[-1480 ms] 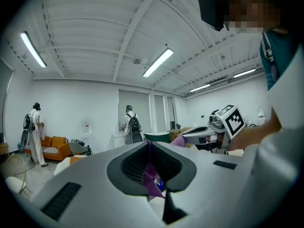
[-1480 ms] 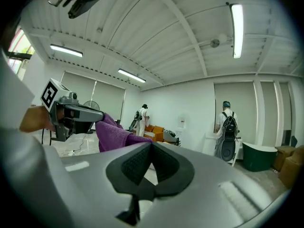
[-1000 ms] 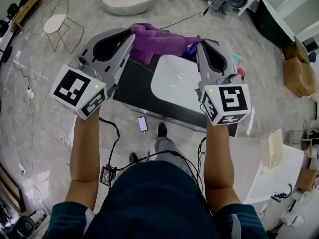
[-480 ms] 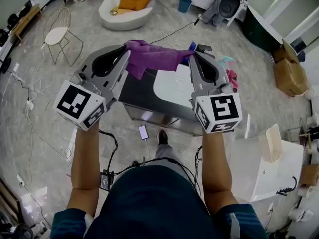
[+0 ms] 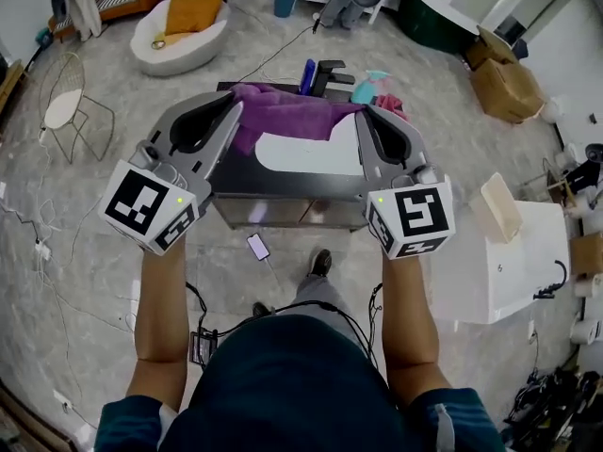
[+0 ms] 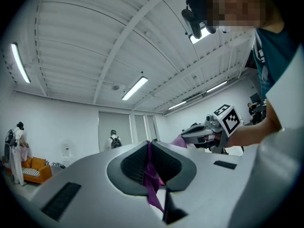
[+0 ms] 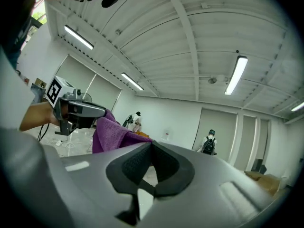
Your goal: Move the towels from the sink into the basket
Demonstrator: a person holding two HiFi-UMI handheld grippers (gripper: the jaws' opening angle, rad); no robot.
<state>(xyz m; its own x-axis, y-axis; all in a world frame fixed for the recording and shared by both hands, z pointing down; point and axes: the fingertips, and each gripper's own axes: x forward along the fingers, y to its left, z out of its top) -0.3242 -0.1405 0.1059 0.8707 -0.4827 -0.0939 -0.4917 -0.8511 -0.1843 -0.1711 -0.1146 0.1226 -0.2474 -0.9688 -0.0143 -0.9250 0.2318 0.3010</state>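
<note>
Grey left tool (image 5: 239, 103), right tool (image 5: 362, 112) carry marker cubes (image 5: 151, 205); teal shirt (image 5: 283, 384).

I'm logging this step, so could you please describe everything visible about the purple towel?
The purple towel is a soft, fuzzy cloth, bunched and creased. It hangs stretched between the left gripper and the right gripper, each shut on one end, over the far edge of the white sink. A thin fold shows pinched in the left jaws.

Two grey two-jaw grippers are counted: the left gripper (image 5: 236, 109) and the right gripper (image 5: 364, 113). One purple terry towel (image 5: 292, 111) is counted, one white sink basin (image 5: 301, 153), one white wire chair (image 5: 62, 111) at ten o'clock, and one flat phone (image 5: 257, 246) at six o'clock from the basin.
</note>
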